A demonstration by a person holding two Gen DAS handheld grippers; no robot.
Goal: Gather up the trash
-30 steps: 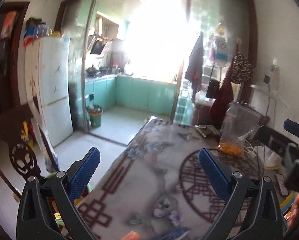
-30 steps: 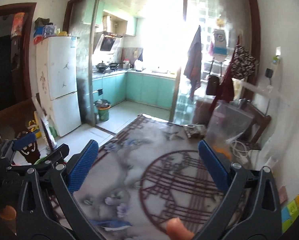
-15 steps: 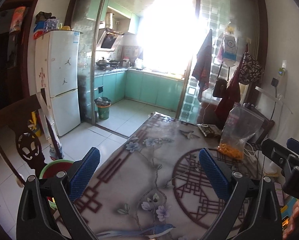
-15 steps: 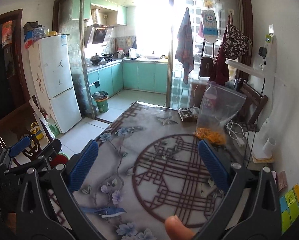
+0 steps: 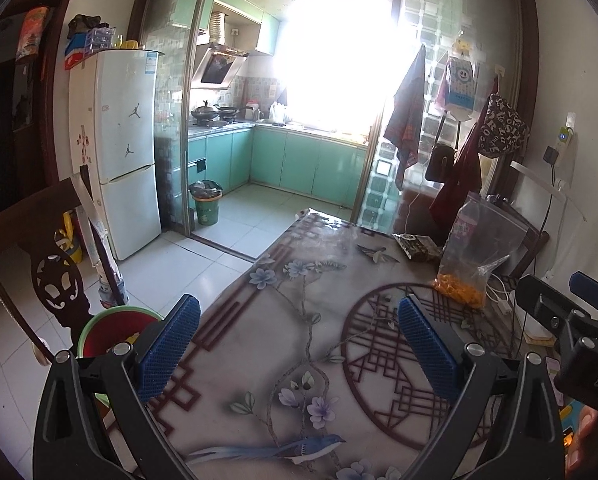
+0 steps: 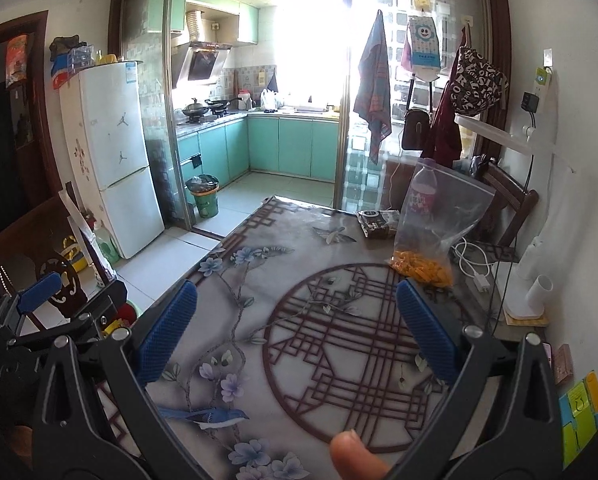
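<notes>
On the flower-patterned table (image 5: 283, 320) a dark snack wrapper (image 5: 417, 246) lies near the far right edge. Next to it stands a clear zip bag (image 5: 475, 248) with orange bits at its bottom. In the right wrist view the wrapper (image 6: 379, 224) and the bag (image 6: 435, 224) lie ahead, with a plastic bottle (image 6: 423, 192) behind the bag. My left gripper (image 5: 297, 308) hovers open above the table, holding nothing. My right gripper (image 6: 297, 292) is open and empty too. A green trash bin (image 5: 207, 204) stands on the kitchen floor.
A carved dark chair (image 5: 55, 280) and a red basin with a green rim (image 5: 115, 328) sit left of the table. A white charger cable (image 6: 473, 264) and a white stand (image 6: 531, 296) lie at the table's right side. Another chair (image 6: 507, 200) stands beyond the bag. A fingertip (image 6: 355, 456) shows at the bottom.
Both cameras have risen and steadied, so more of the table and floor shows. Both grippers stayed open and empty.
</notes>
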